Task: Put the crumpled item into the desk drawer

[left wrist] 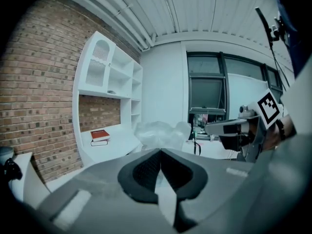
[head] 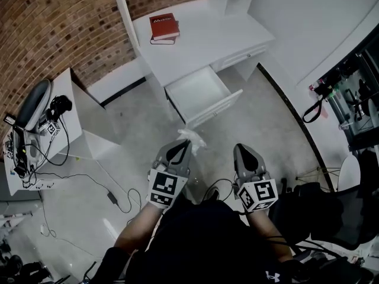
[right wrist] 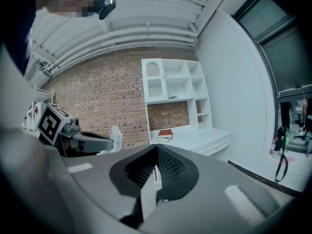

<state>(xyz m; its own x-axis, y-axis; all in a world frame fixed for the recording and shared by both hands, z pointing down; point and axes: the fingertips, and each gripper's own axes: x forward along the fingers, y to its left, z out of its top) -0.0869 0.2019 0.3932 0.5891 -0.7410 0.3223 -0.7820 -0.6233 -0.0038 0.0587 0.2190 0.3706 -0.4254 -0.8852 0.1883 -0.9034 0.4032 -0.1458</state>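
Far off to the left of the left hand-held gripper [head: 184,146], a small white stand [head: 74,108] carries dark gear, and black cables [head: 89,179] trail from it across the grey floor [head: 136,129].

The left hand-held gripper is held low in front of the person. Its jaws are clamped on the crumpled item [head: 194,138], a pale, translucent wad that bulges out just beyond the tips. The left gripper view shows the same: the left hand-held gripper [left wrist: 159,151] has its pads pressed together, and the crumpled item [left wrist: 161,132] puffs up right past them.

Ahead of that gripper and slightly to its right, the drawer [head: 195,90] stands pulled out of the white bench [head: 219,37], well apart from the wad. Further ahead on the bench top lies a red book [head: 164,27], also seen in the left gripper view [left wrist: 100,136].

The right hand-held gripper [head: 240,148] is held just beside the left one, at about the same height. Its own view shows the jaws of the right hand-held gripper [right wrist: 156,151] closed together with nothing between them. To its left there, the crumpled item [right wrist: 116,136] sticks out of the other gripper, and the red book [right wrist: 165,135] lies ahead.

To the right of the right hand-held gripper and nearer the person stands a black chair [head: 334,212].
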